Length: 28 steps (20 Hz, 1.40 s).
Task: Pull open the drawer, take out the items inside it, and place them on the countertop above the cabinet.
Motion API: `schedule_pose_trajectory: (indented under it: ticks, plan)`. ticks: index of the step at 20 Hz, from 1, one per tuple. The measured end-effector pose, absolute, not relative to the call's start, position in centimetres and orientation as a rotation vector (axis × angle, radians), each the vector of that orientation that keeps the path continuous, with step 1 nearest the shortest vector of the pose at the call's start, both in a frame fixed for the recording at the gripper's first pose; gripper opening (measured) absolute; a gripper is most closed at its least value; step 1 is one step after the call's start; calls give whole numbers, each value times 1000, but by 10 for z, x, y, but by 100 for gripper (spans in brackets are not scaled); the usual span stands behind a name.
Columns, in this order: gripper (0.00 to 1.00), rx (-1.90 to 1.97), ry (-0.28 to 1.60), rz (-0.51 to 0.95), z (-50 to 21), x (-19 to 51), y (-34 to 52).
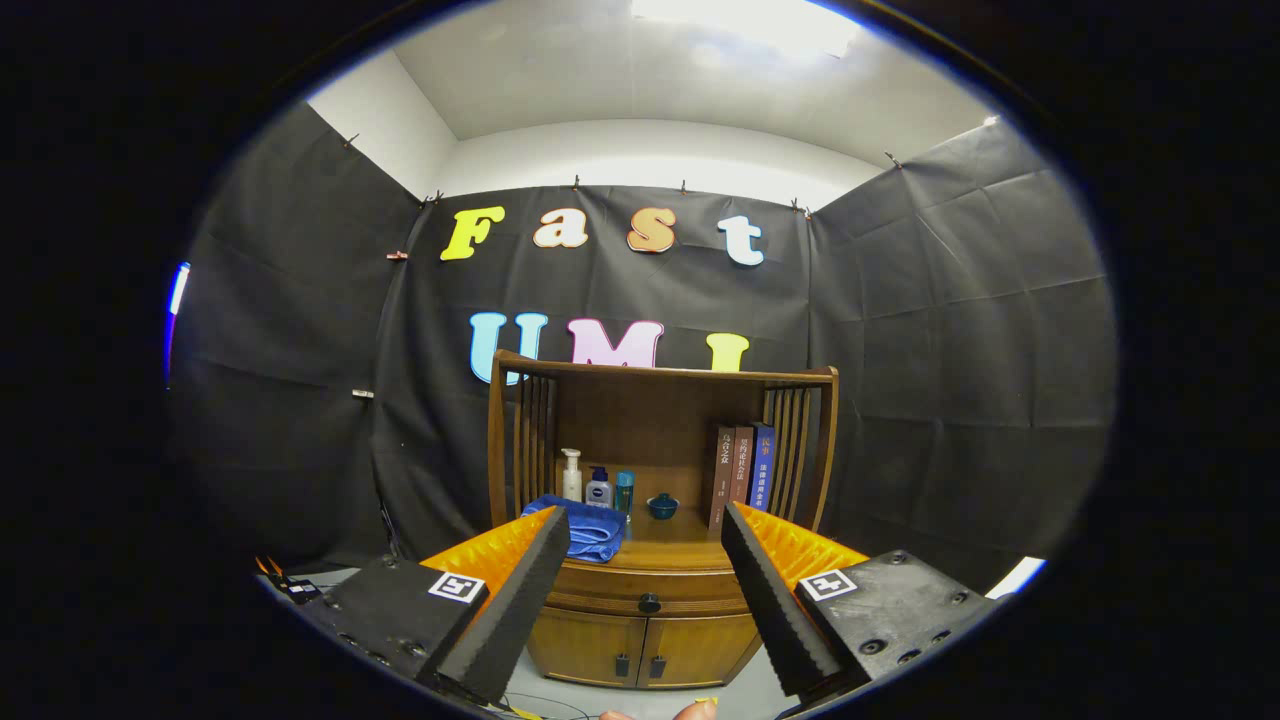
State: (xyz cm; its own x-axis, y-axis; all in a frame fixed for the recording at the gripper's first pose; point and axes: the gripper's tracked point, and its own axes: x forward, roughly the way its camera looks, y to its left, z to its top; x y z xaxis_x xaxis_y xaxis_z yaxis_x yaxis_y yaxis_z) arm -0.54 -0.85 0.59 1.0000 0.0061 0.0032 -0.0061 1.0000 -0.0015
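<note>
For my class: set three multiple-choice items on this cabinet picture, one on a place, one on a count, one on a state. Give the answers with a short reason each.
1. Where is the blue towel?
A. on the countertop
B. on the floor
C. hanging from the knob

2. How many books stand upright?
A. one
B. three
C. five

3. The drawer is:
A. pulled out
B. shut
C. removed

Answers: 1 A, it lies folded beside the bottles. 2 B, three spines show. 3 B, its front sits flush, its knob ahead of the open gripper.

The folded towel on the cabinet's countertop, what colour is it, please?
Blue; the towel shows best in the gripper view.
</note>
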Motion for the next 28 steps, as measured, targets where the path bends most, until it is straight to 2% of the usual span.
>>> schedule_pose_trajectory:
  ticks: [15, 20, 28]
  plan:
    - [98, -7, -7, 13, 19, -5, -10]
    - [99, 2, -28, 27, 19, 22, -11]
    - [98, -7, 16, 50, -56, 83, -16]
